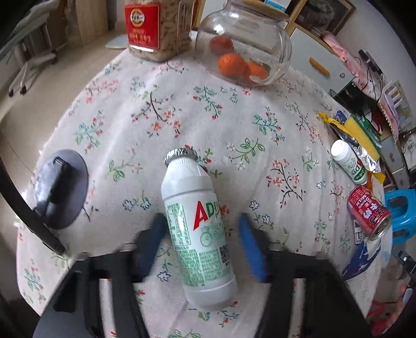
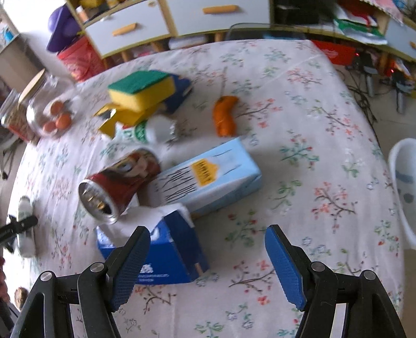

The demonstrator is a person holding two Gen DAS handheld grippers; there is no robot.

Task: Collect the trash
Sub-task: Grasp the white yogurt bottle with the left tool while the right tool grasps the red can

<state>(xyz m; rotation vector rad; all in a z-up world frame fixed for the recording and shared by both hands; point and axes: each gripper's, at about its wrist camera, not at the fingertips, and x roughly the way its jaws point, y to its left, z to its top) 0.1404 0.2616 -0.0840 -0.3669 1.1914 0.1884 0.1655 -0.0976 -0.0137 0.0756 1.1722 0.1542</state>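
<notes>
Barely begun: left tool wide around bottle; right tool wide, empty; can, carton uncollected.

Floral-clothed table, white-drawered cabinet behind, pale floor.

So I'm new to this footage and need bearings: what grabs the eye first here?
The white bottle with a foil cap, lying on the floral tablecloth between the open left gripper fingers. In the right wrist view, litter lies ahead of the open right gripper: a tipped red can, a pale blue carton and a dark blue box.
</notes>
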